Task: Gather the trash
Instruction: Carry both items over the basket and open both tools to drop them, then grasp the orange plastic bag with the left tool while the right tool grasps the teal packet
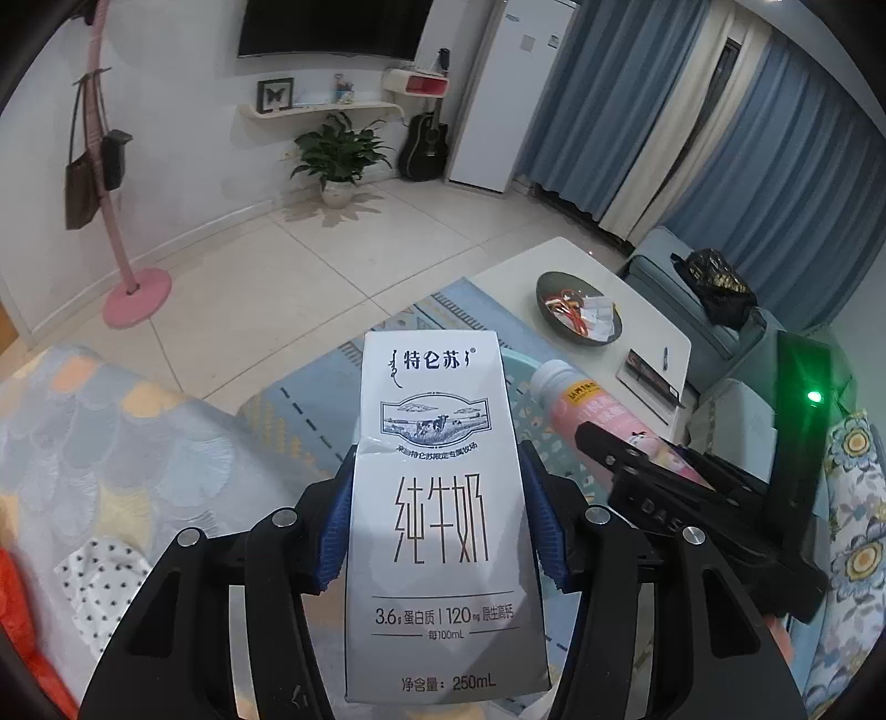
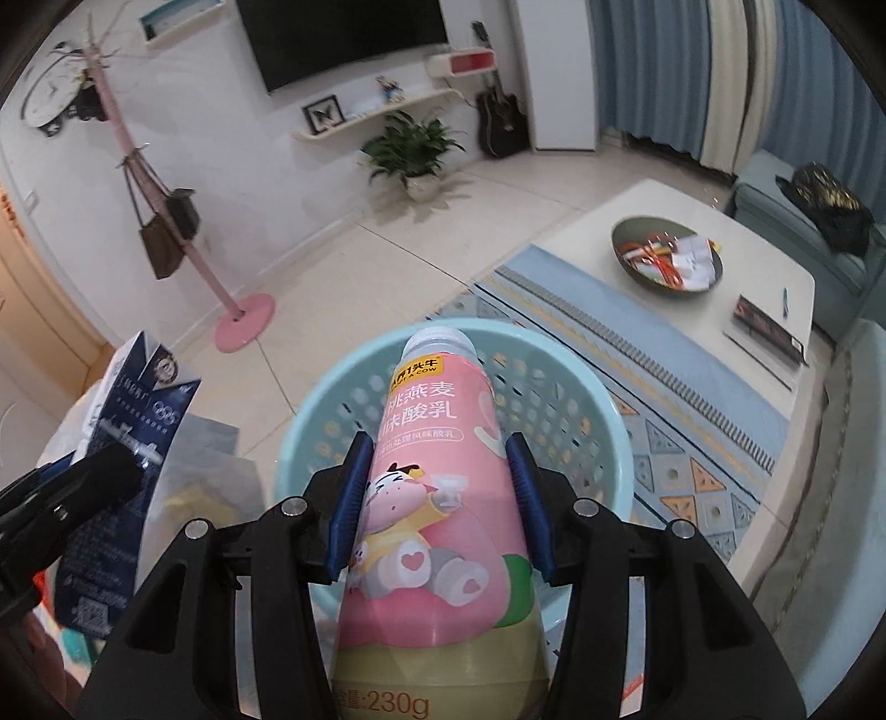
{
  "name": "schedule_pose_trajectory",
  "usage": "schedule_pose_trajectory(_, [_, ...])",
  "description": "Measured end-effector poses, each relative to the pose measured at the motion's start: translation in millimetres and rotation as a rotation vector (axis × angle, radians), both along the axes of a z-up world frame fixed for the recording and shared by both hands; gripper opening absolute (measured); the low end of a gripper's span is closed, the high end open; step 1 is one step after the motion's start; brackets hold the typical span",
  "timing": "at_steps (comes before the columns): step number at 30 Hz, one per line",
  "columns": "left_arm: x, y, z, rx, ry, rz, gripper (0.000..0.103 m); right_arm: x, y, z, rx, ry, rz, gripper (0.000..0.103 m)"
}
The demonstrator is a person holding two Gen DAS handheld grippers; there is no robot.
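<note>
Carton (image 1: 437,515): white milk box, 250 mL print, held upright in the left gripper (image 1: 437,515). Blue pads (image 1: 336,526) press both long sides; slight dent at upper left edge. Same carton appears at the left edge of the right wrist view (image 2: 127,443), dark blue side panel facing that camera.

Bottle (image 2: 437,498): pink yogurt drink, white cap, 230 g print, clamped between the right gripper's (image 2: 437,498) pads (image 2: 348,509), cap pointing away from the camera. In the left wrist view the bottle (image 1: 587,410) sits just right of the carton, right gripper (image 1: 637,459) closed on it.

Basket (image 2: 609,410): light blue, perforated wall, directly below and behind the bottle, on a patterned rug (image 2: 692,432). Neither item is inside it; both are above rim level.

Surroundings: white table (image 2: 775,266) beyond the rug carries a dark bowl (image 2: 626,249) of wrappers, a book (image 2: 767,329) and a pen (image 2: 784,299). Pink coat stand (image 2: 243,321) on the tiled floor to the left. Potted plant (image 2: 412,149) and guitar (image 2: 501,124) against the far wall, TV (image 2: 343,39) above.
</note>
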State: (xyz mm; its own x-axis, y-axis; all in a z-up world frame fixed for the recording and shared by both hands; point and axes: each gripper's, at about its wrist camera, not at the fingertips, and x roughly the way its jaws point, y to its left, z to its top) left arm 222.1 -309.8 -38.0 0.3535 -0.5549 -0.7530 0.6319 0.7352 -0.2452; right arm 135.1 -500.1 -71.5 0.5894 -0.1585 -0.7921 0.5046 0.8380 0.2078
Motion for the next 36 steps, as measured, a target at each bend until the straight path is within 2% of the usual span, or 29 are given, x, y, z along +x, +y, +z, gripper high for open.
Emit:
schedule_pose_trajectory(5, [-2.1, 1.7, 0.5, -0.018, -0.018, -0.004, 0.066, 0.4, -10.6, -11.3, 0.039, 0.005, -0.022, 0.046])
schedule_pose_trajectory(11, [-10.6, 23.0, 11.0, -0.054, -0.048, 0.020, 0.066, -5.9, 1.7, 4.1, 0.005, -0.032, 0.002, 0.046])
schedule_pose_trajectory(17, [-27.2, 59.8, 26.0, -0.083, -0.096, 0.066, 0.067, -8.7, 32.5, 25.8, -0.008, -0.078, 0.073, 0.046])
schedule_pose_trajectory(23, [-49.4, 115.0, 47.7, -0.120, -0.178, 0.162, 0.076, -12.1, 85.0, 58.2, -0.050, -0.154, 0.192, 0.046])
schedule_pose_trajectory(25, [-53.6, 139.0, 54.7, -0.130, -0.203, 0.207, 0.078, -13.3, 109.0, 69.8, -0.070, -0.181, 0.242, 0.053])
schedule_pose_trajectory(29, [-58.9, 188.2, 65.5, -0.136, -0.245, 0.312, 0.084, -15.3, 157.3, 87.0, -0.103, -0.225, 0.344, 0.056])
schedule_pose_trajectory(33, [-57.1, 235.8, 68.2, -0.135, -0.253, 0.423, 0.085, -16.9, 210.7, 94.4, -0.110, -0.245, 0.462, 0.065])
schedule_pose_trajectory(36, [-53.1, 273.5, 62.5, -0.125, -0.238, 0.515, 0.085, -19.5, 248.7, 91.9, -0.117, -0.244, 0.551, 0.066])
